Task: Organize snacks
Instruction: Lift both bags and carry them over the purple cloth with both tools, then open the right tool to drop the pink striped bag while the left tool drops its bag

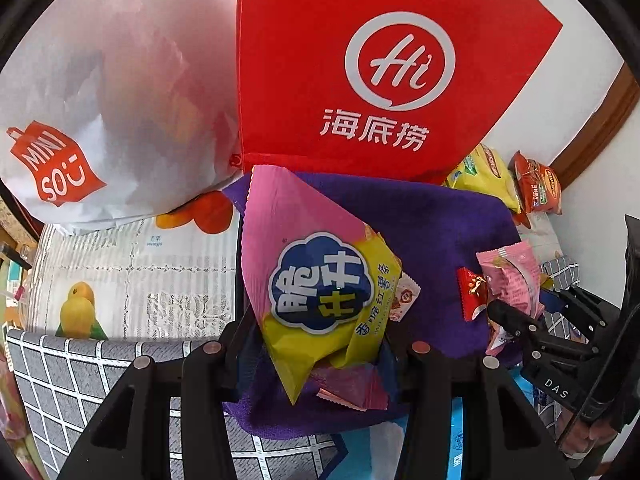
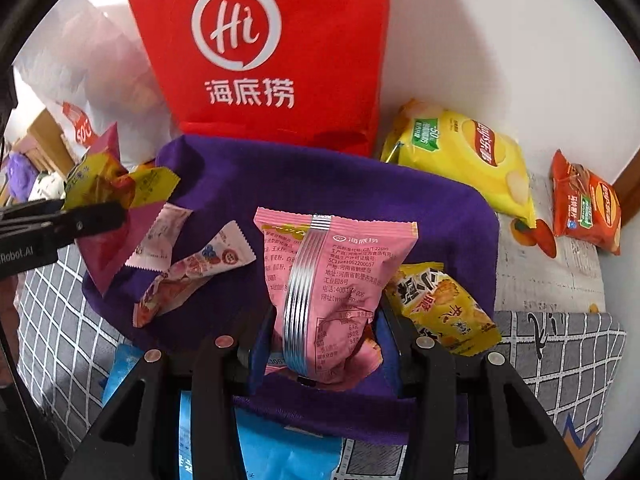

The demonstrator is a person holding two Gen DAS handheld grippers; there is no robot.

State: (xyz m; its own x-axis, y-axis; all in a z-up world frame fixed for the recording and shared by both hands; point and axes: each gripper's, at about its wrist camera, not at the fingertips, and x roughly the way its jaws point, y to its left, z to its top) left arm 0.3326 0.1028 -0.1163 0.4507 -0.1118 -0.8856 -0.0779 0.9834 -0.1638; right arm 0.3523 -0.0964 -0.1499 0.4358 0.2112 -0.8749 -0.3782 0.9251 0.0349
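Gripping two packets at once, I am working over the purple cloth (image 2: 320,184), which I am using as my landmark. My right gripper (image 2: 322,344) is pinching the lower end of a pink pouch (image 2: 340,264), fingers closed in on it with only the pouch's thickness between them; the pouch is standing up over the cloth's near edge, back seam facing the camera. My left gripper (image 1: 320,344) is likewise clamping a pink-and-yellow pack (image 1: 316,280), fingers drawn in against its lower part, and is holding it above the cloth's left side.

Just right of the pouch, a yellow snack (image 2: 444,308) is lying on the cloth's right edge, touching the right finger. Left of the pouch, a small fruit-print sachet (image 2: 192,276) and a pale pink sachet (image 2: 160,240) are lying on the cloth. A small red sweet (image 1: 472,292) is sitting on the cloth beside the pouch in the left view.

Beyond the cloth's far edge, a red bag (image 2: 264,56) is standing upright, touching it. A white bag (image 1: 112,92) is sitting left of the red one. Off the cloth's far right corner, a yellow crisp bag (image 2: 468,156) is lying near the red bag, with an orange crisp bag (image 2: 586,204) farther right, apart from it.
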